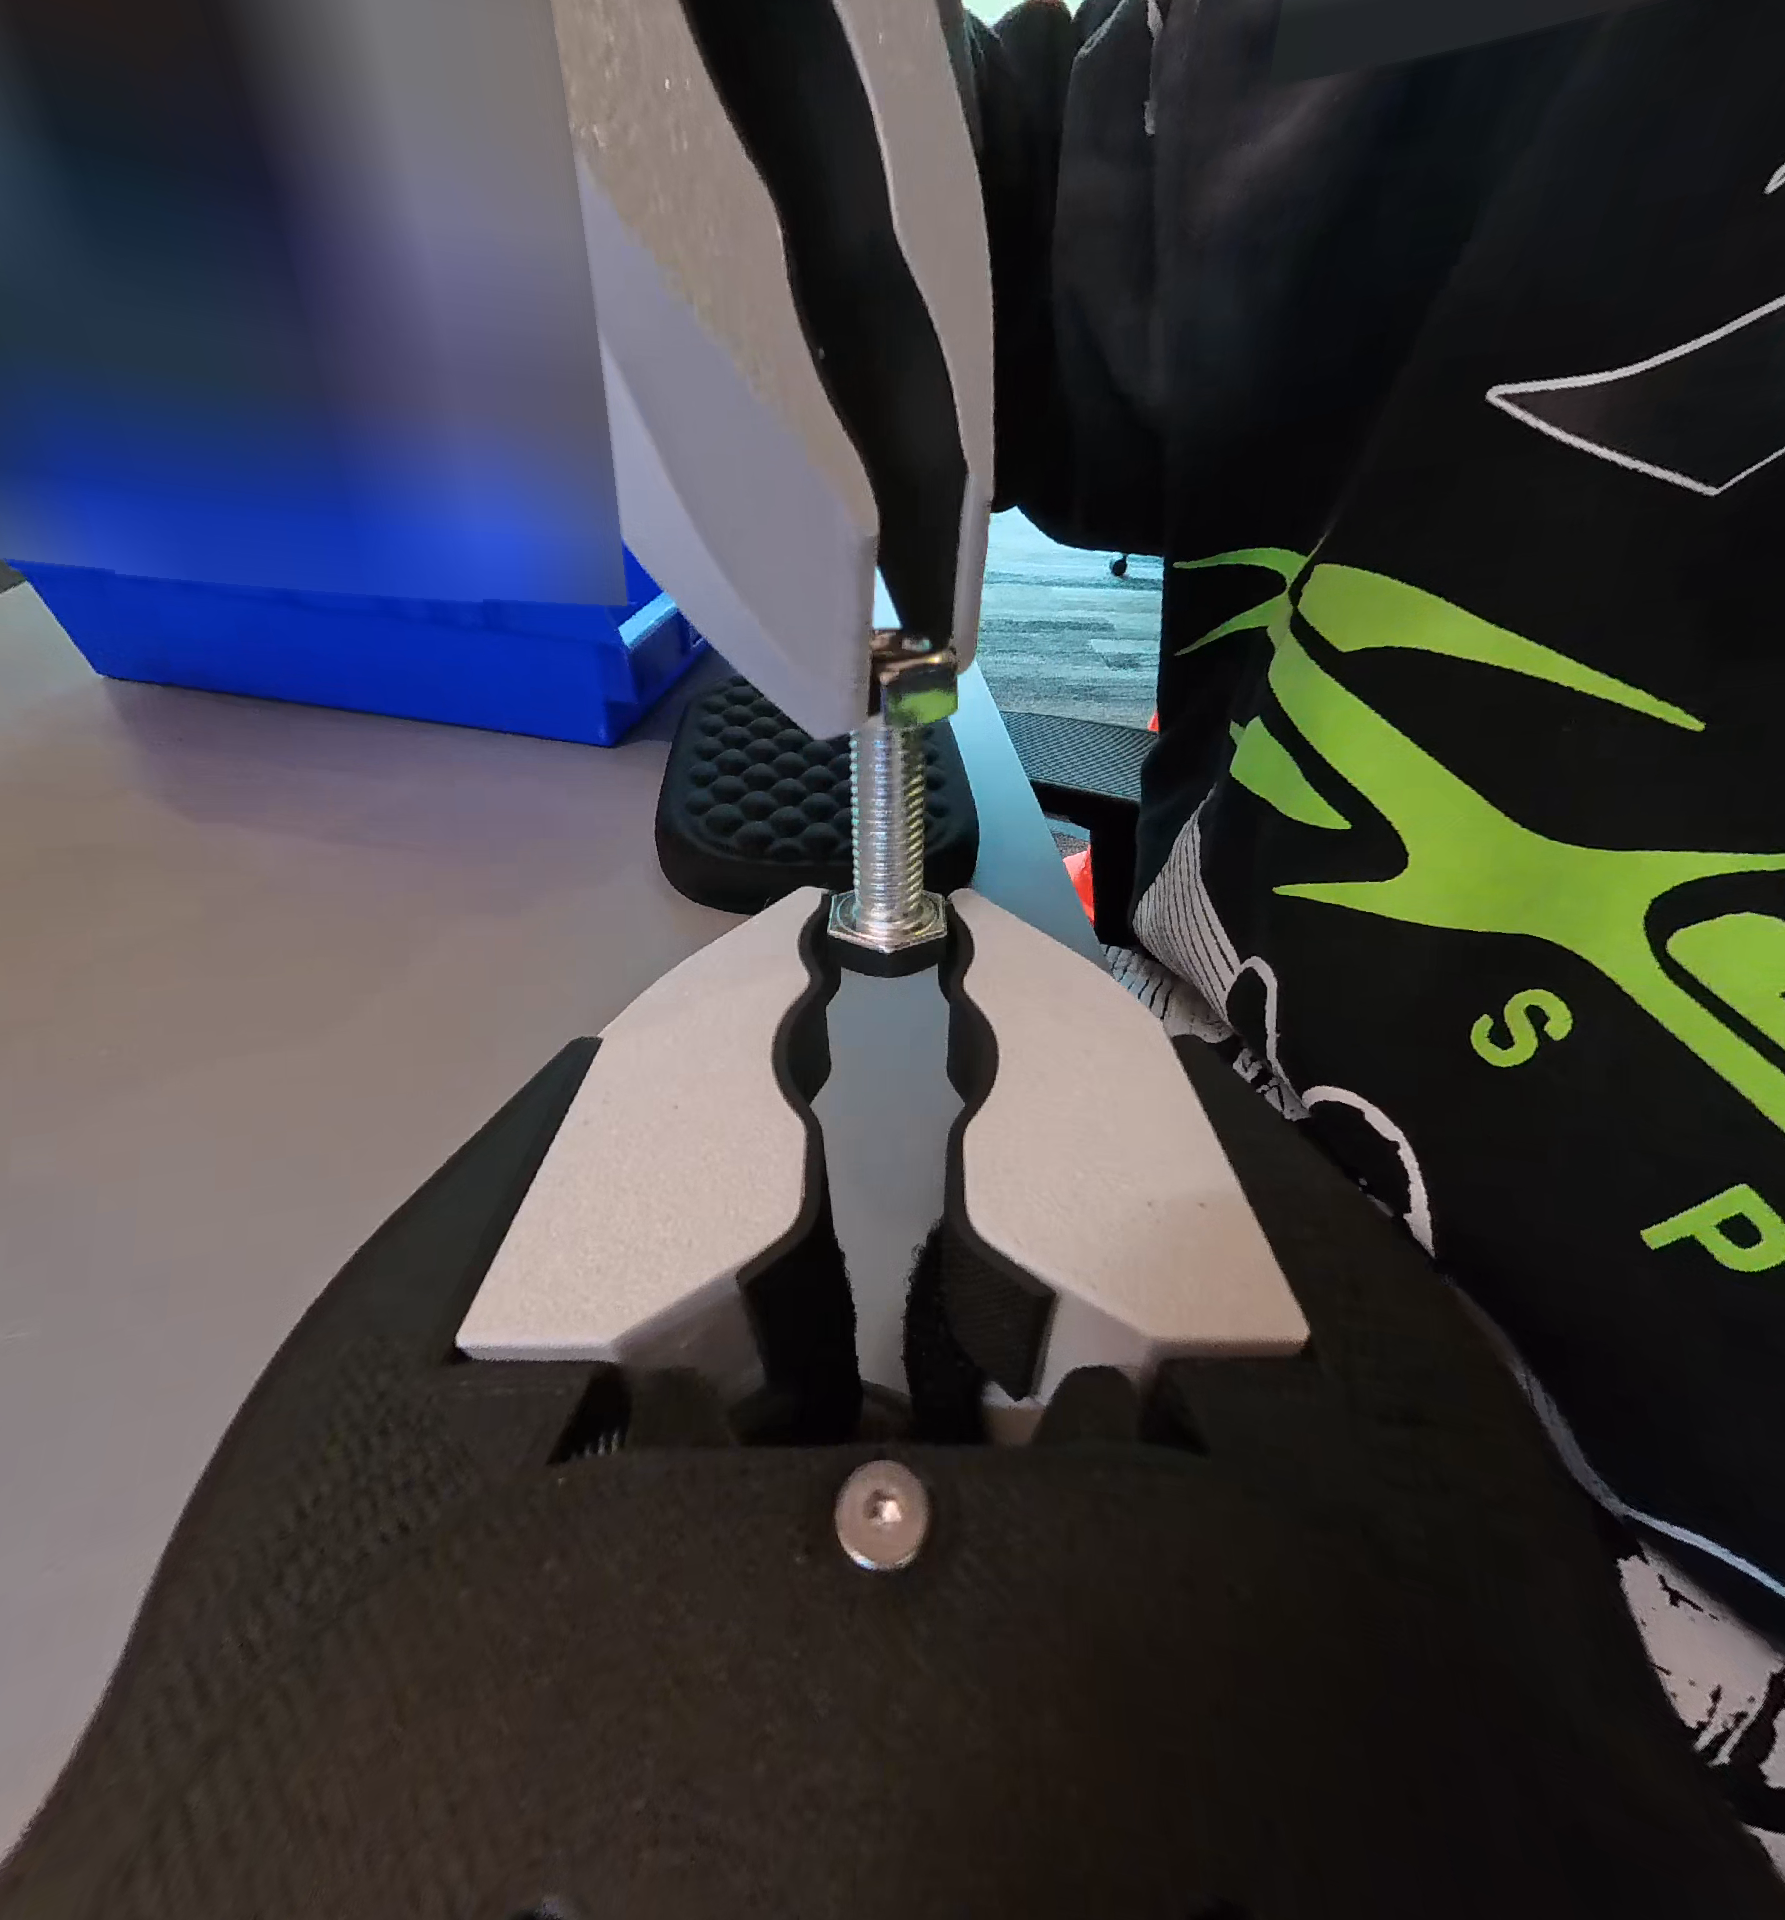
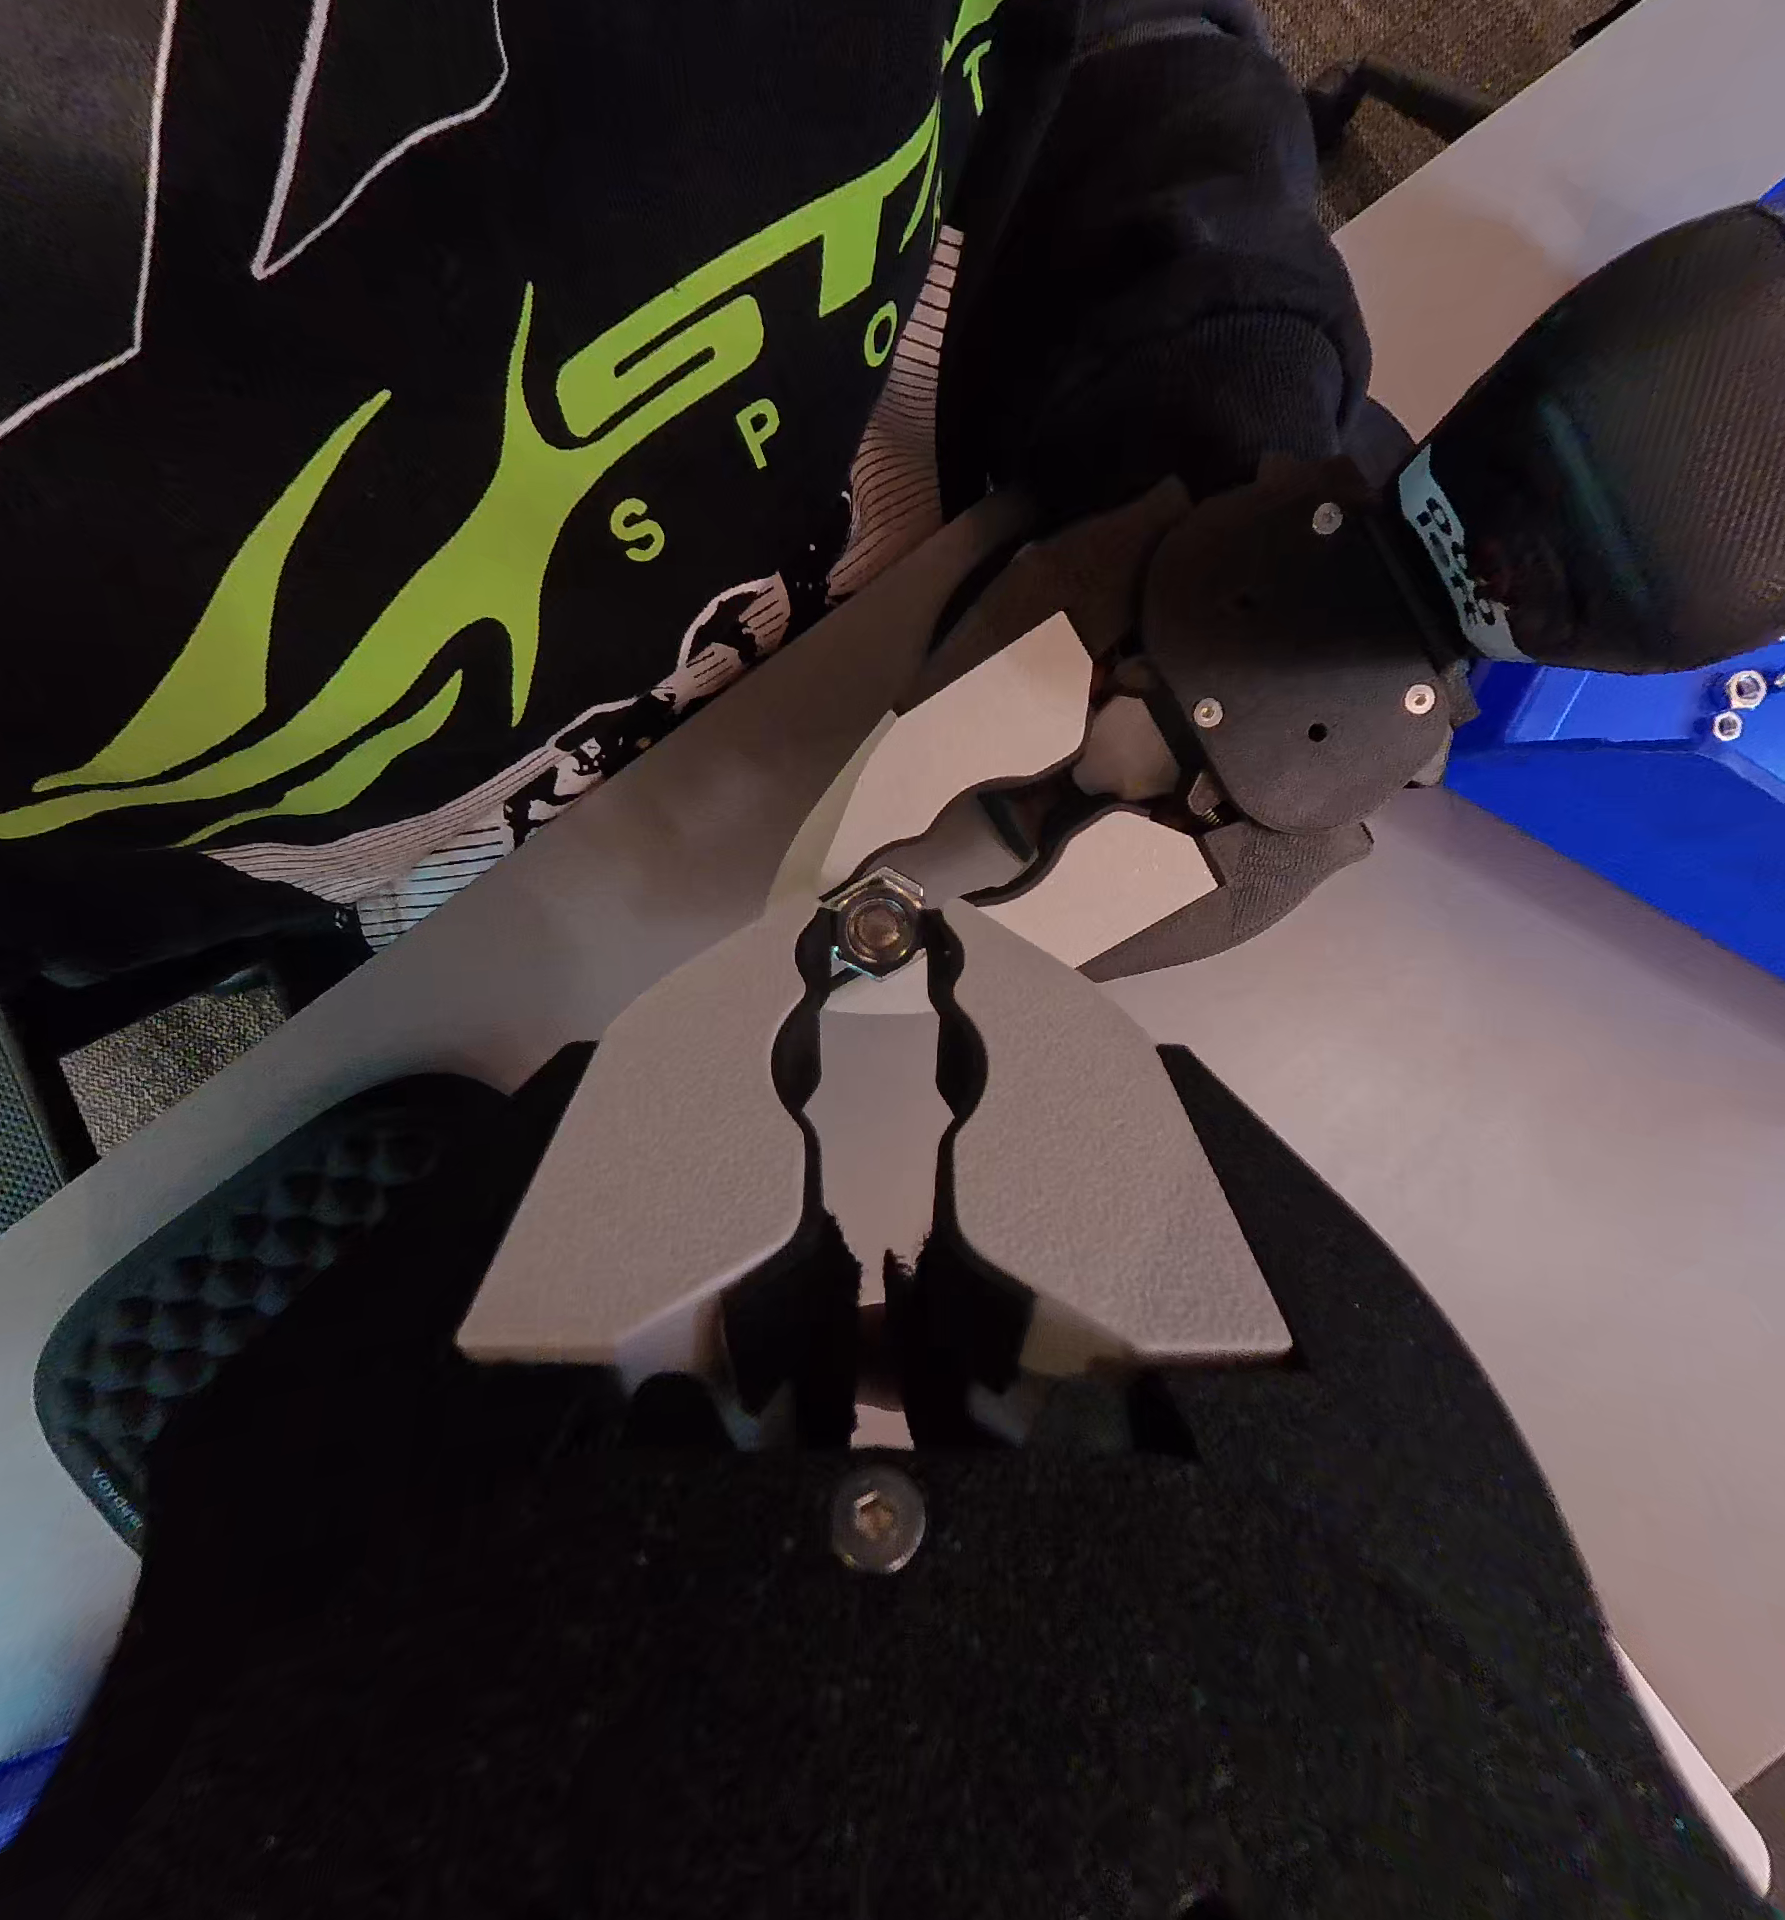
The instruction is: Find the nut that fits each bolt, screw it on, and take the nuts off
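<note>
A silver bolt is held upright above the grey table. My left gripper is shut on a hex nut threaded at the bolt's lower end. My right gripper comes down from above and is shut on the bolt's hex head. In the right wrist view I look along the bolt: my right gripper grips the hex head end-on, and the shaft is hidden behind it. The left gripper reaches in from the upper right.
A blue bin stands on the table behind; in the right wrist view the bin holds loose nuts. A black dimpled pad lies near the table edge. A person in a black and green shirt is close by. Left tips to right tips: about 5 centimetres.
</note>
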### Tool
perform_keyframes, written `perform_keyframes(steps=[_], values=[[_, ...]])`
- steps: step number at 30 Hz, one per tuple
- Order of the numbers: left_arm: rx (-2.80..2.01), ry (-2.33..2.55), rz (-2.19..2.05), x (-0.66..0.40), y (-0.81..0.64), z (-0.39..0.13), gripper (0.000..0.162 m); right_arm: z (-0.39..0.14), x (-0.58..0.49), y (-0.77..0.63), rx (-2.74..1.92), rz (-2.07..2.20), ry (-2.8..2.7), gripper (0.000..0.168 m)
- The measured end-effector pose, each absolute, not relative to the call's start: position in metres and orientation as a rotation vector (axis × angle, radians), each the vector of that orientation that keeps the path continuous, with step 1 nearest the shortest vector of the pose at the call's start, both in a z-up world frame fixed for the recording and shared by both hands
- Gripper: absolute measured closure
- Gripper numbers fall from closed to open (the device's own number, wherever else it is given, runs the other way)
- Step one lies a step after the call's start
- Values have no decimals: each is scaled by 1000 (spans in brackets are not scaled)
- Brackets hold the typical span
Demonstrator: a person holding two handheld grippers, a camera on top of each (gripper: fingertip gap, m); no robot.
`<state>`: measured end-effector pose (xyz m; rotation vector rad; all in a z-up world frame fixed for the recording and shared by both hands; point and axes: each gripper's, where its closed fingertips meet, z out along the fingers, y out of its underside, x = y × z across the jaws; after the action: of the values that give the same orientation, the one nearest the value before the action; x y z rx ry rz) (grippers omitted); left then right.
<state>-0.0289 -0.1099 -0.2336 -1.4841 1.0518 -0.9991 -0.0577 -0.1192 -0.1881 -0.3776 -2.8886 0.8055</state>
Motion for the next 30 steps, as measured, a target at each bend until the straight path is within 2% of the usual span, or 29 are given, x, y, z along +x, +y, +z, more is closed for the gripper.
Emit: perform_keyframes(steps=[7,19,30], values=[[-1500,1032,-990,-30,-107,-234,144,-188,-60,-116,-414,802,-2878,151],[-1569,928,-898,-35,-91,-236,144,-191,-64,-102,-796,700,-2821,151],[-1554,932,-900,-35,-93,-235,144,-190,-65,-104,-795,696,-2796,150]])
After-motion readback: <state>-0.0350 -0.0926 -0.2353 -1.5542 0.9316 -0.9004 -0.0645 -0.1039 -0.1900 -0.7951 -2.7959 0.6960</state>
